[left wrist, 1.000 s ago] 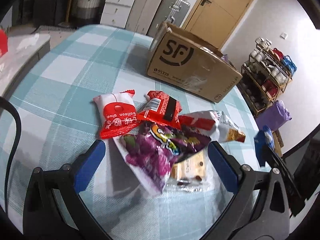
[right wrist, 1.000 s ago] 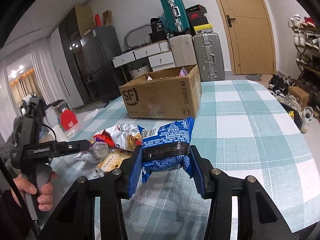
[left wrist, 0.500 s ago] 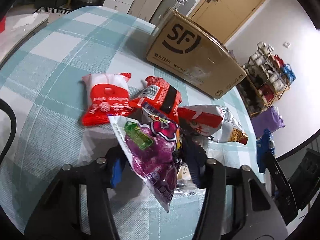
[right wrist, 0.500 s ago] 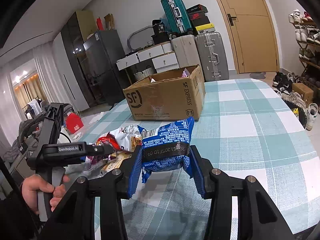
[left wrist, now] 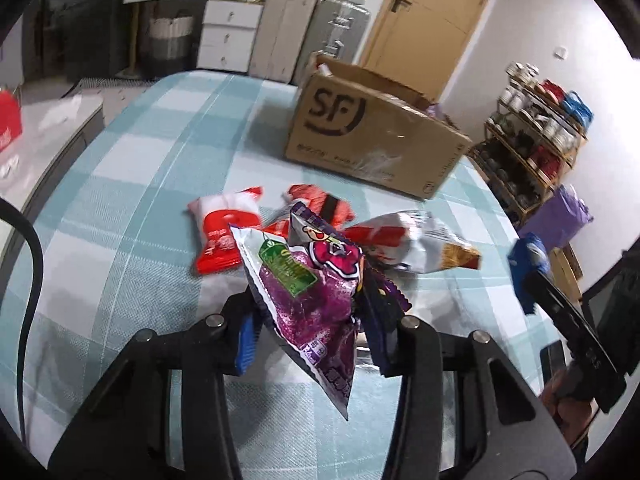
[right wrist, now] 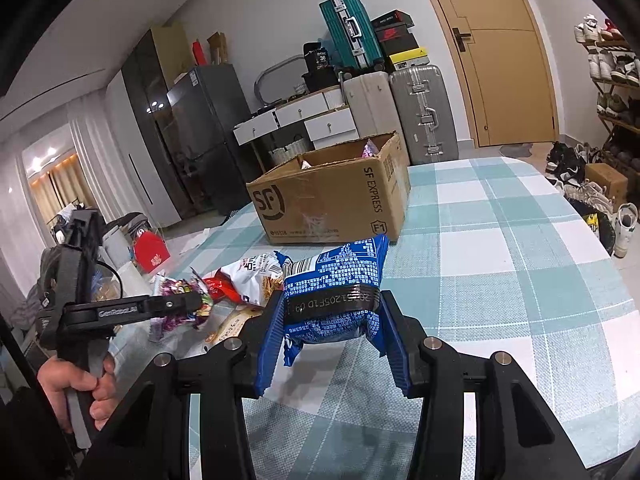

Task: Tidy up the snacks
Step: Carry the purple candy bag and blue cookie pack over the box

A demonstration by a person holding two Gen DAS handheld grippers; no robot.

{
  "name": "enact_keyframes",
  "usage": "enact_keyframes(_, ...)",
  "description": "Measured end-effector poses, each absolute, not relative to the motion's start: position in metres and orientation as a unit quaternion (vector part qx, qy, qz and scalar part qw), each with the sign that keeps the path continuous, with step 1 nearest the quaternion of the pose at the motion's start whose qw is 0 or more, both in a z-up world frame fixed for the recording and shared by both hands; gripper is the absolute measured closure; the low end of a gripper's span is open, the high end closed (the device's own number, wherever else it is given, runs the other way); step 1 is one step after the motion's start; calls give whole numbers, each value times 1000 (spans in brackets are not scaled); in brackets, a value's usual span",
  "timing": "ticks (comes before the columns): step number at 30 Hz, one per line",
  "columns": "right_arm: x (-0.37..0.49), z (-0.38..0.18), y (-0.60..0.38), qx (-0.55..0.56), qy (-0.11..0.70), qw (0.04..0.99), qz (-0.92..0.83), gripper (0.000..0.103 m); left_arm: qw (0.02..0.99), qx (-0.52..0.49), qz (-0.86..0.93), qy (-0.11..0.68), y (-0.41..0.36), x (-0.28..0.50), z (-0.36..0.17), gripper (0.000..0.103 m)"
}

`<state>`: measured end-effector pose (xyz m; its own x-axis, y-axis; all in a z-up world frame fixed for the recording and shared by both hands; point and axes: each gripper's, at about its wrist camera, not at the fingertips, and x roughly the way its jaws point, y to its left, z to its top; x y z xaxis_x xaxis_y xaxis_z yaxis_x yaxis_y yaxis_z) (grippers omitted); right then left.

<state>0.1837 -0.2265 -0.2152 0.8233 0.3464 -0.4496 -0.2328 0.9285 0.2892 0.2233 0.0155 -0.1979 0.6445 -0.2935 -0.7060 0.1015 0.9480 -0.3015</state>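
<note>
My left gripper (left wrist: 312,320) is shut on a purple snack bag (left wrist: 308,292) and holds it above the checked table (left wrist: 140,200). My right gripper (right wrist: 332,328) is shut on a blue snack bag (right wrist: 336,280), held above the table. An open SF cardboard box (left wrist: 372,136) stands at the far side, also in the right wrist view (right wrist: 332,200). On the table lie a red-and-white packet (left wrist: 224,236), a red packet (left wrist: 324,204) and a silver-red bag (left wrist: 416,244).
The table edge curves off at the left and the right. A shoe rack (left wrist: 540,136) stands beyond the right edge. Suitcases (right wrist: 416,112) and drawers (right wrist: 304,120) stand behind the box. The right gripper shows at the right of the left wrist view (left wrist: 532,276).
My left gripper closed on the purple bag and lifted it off the pile. My right gripper kept its hold on the blue bag and hardly moved.
</note>
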Motion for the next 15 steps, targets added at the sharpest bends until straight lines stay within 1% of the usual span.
enact_keyframes(4,182,-215,-227,112,252,950,146,57,912,-88,-113,384,9,213,-181,62)
enact_keyframes(8,182,-215,-226,111,251,951,141,57,917,-89,-126,369,10,205,-164,62)
enact_keyframes(13,178,-217,-244,154,241,950,128,57,923,-88,-141,348,14,193,-147,62)
enact_keyframes(15,177,-217,-246,150,247,950,116,57,924,-86,-147,341,16,190,-141,62)
